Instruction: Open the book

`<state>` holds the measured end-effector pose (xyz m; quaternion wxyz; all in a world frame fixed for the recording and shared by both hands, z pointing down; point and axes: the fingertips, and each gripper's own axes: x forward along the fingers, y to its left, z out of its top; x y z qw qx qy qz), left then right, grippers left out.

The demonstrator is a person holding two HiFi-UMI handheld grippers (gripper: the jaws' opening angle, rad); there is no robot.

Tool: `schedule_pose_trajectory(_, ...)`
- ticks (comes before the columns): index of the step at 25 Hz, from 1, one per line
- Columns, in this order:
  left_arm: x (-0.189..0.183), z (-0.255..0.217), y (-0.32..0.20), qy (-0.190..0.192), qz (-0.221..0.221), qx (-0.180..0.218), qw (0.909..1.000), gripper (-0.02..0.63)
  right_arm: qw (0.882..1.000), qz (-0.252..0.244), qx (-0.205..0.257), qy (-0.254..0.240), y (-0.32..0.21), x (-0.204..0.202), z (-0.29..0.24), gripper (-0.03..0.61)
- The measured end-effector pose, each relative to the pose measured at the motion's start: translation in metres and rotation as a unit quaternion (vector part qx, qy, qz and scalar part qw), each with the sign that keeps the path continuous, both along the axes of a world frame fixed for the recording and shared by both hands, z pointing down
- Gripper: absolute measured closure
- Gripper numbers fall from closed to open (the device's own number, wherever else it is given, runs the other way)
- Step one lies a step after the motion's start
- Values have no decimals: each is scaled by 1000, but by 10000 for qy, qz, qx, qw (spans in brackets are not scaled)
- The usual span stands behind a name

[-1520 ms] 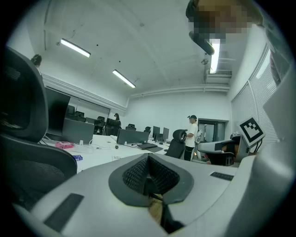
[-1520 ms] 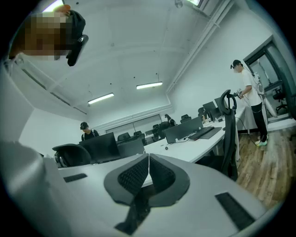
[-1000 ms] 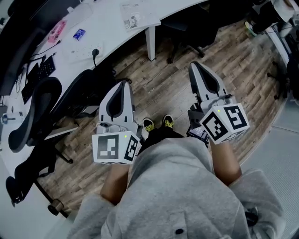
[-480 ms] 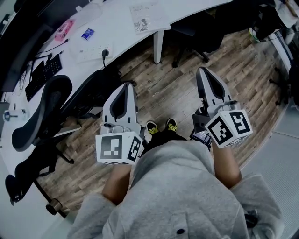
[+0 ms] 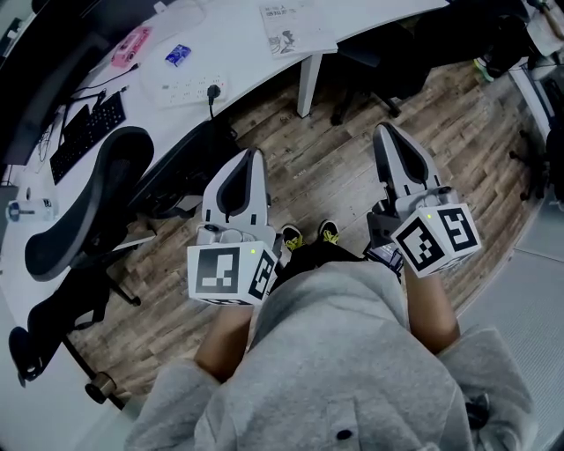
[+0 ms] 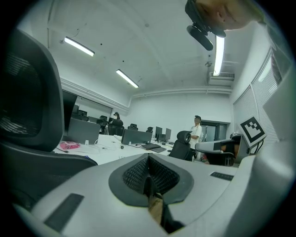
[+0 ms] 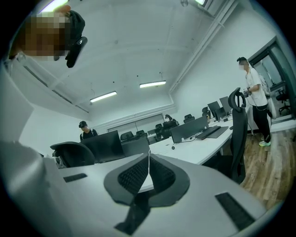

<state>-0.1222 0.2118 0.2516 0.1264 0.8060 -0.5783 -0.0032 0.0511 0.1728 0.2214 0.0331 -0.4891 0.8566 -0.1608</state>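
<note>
Wood-plank floor [image 5: 335, 167] lies beneath both tools, which are well short of the white tabletop [image 5: 251, 57]. The left hand-held gripper [image 5: 252, 155] and right hand-held gripper [image 5: 384, 129] each have their jaws pressed together on nothing and point toward the far tabletop. The book [image 5: 297, 26] lies there to the far right, flat, closed and untouched. As I judge it, jaws kept closed could shove the thin book along rather than lift its cover. The office chair [image 5: 88, 207] at left crowds the approach.

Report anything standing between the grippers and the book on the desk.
Nothing visible does. The left gripper and right gripper hover over floor short of the desk, where the book lies uncovered; a black chair stands further left.
</note>
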Motion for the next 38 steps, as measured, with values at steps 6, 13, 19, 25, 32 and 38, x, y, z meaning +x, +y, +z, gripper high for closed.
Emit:
schedule_pose_trajectory(6,-7,2,6,42,51,-7,10000,604,10000,-14,52,70,7,-11,-3,552)
schedule_pose_trajectory(13,-10,-4,7,92,46,67,9999,604,9999,-36,128,96,9,-16,-10,552)
schedule_pose_trajectory(19,-16,-3,6,55,-48,58,10000,604,9997,-97,206,76,2,-22,-12,552)
schedule_pose_trajectory(25,-13,-2,-4,26,-134,36,9999,604,9996,-213,195,0,-11,-22,-8,551)
schedule_pose_trajectory(32,5,2,-39,-72,-111,-4,9999,604,9996,-248,118,-106,-47,-6,2,552)
schedule_pose_trajectory(38,26,2,-85,-174,-50,-47,9998,604,9996,-237,72,-144,-92,17,6,552)
